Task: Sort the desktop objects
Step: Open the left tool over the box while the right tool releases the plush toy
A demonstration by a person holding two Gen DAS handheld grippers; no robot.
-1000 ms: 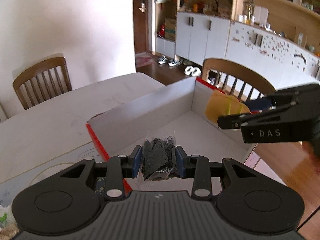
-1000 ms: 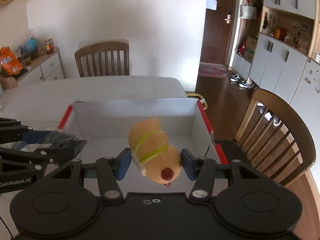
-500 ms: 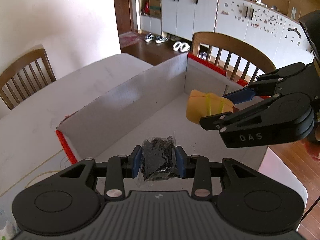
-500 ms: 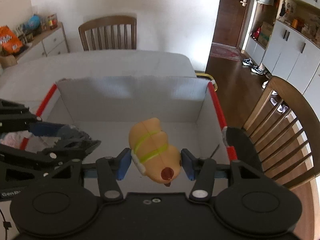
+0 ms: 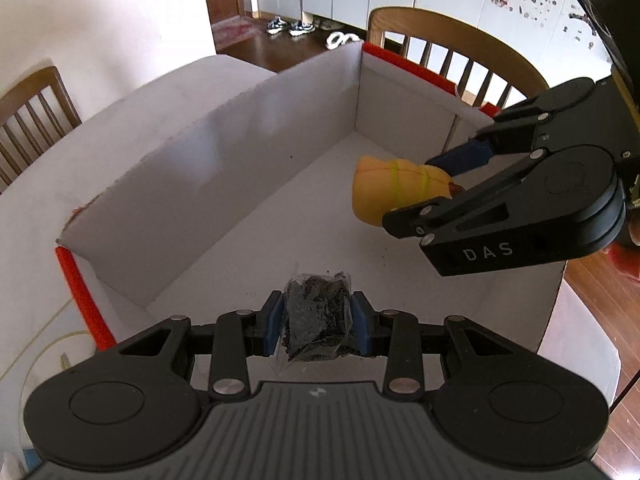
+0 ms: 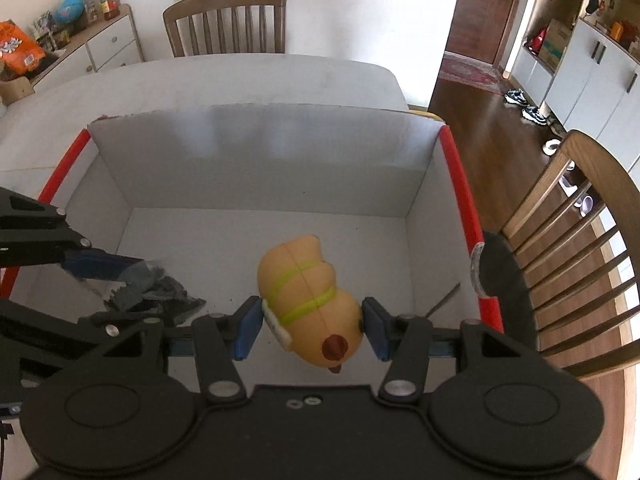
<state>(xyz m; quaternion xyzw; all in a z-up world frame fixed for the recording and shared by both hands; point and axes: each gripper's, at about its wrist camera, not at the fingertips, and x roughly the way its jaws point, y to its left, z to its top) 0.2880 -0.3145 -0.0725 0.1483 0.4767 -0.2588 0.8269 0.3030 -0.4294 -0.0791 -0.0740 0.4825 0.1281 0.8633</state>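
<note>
Grippers both squeeze things over the box: my left gripper the black bag, my right gripper the toy. Letting go high could bounce the toy out.

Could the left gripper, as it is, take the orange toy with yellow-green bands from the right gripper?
Probably not: the left gripper is already shut on a clear bag of black bits, and the right gripper grips the orange toy over the white box.

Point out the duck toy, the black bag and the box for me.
duck toy [image 6: 308, 300]: right wrist view, on its orange body by the yellow-green bands.
black bag [image 5: 318, 316]: left wrist view, on its dark middle, between the gripper pads.
box [image 6: 260, 160]: right wrist view, on its bare far wall.
</note>
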